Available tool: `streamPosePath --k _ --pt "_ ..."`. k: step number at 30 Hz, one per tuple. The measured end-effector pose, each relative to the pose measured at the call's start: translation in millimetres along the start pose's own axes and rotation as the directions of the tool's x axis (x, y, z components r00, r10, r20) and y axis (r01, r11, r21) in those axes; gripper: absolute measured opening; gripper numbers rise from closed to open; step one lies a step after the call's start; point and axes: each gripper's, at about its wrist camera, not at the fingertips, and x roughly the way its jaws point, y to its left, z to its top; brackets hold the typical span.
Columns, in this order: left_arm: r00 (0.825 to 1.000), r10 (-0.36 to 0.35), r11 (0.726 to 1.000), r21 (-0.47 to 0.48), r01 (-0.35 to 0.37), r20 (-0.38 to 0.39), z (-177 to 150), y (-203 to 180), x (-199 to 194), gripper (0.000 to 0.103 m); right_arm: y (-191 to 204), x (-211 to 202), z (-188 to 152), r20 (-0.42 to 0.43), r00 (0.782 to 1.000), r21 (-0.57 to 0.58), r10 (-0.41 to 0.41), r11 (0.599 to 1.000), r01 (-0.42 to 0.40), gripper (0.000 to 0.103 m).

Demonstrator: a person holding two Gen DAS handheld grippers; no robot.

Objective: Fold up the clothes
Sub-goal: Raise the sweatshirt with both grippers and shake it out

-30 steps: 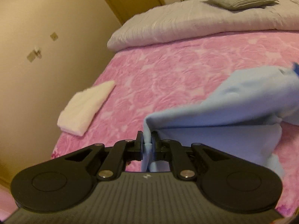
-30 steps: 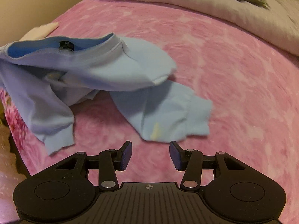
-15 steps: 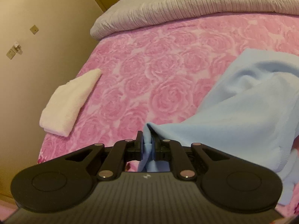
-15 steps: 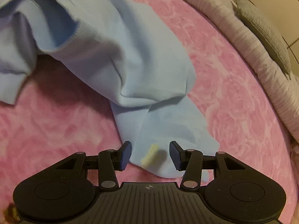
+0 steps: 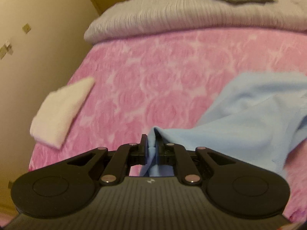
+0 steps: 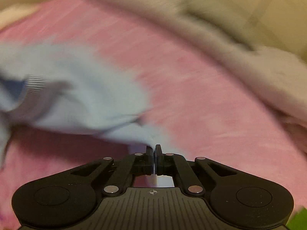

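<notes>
Left wrist view: my left gripper (image 5: 152,149) is pinched on a fold of the light blue sweatshirt (image 5: 249,115) and its jaws are closing a touch tighter. The garment trails off toward the right edge of the pink bedspread (image 5: 153,80), while the folded white towel (image 5: 59,113) sits at the left edge, more centred in the view than a moment ago.

Right wrist view: blurred, but my right gripper (image 6: 154,153), gaping a second ago, has snapped closed on the sweatshirt's (image 6: 80,88) cloth. Both ends held, I judge it ready to lift and spread.
</notes>
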Motion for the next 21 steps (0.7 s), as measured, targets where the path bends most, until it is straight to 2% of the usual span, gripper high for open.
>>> streamPosePath --k 2,5,8,10,14,17,21 --pt "0.998 -0.022 1.0 0.011 0.022 0.052 16 10 -17 0.007 -37 -33 10 0.053 0.993 0.086 -0.105 0.991 0.1 0.0" --pt "0.991 -0.063 0.998 0.015 0.062 0.117 38 28 -37 0.007 -86 -95 17 0.119 0.954 0.194 -0.275 0.949 0.249 0.0" --pt "0.978 -0.093 0.996 0.033 0.088 0.186 58 45 -56 0.007 -119 -166 20 0.183 0.883 0.276 -0.433 0.884 0.377 0.0" --pt "0.966 -0.131 0.991 0.049 0.123 0.224 69 58 -73 0.007 -130 -207 19 0.215 0.836 0.31 -0.505 0.847 0.432 0.0" --pt "0.929 -0.22 0.975 0.081 0.205 0.298 74 84 -113 0.007 -134 -287 8 0.252 0.753 0.362 -0.608 0.781 0.509 0.0" --pt "0.894 -0.273 0.962 0.097 0.256 0.355 76 106 -148 0.007 -130 -336 0 0.274 0.705 0.377 -0.654 0.747 0.547 0.0" --pt "0.85 -0.31 0.95 0.099 0.296 0.426 88 137 -192 0.007 -131 -386 3 0.322 0.637 0.402 -0.7 0.71 0.578 0.0"
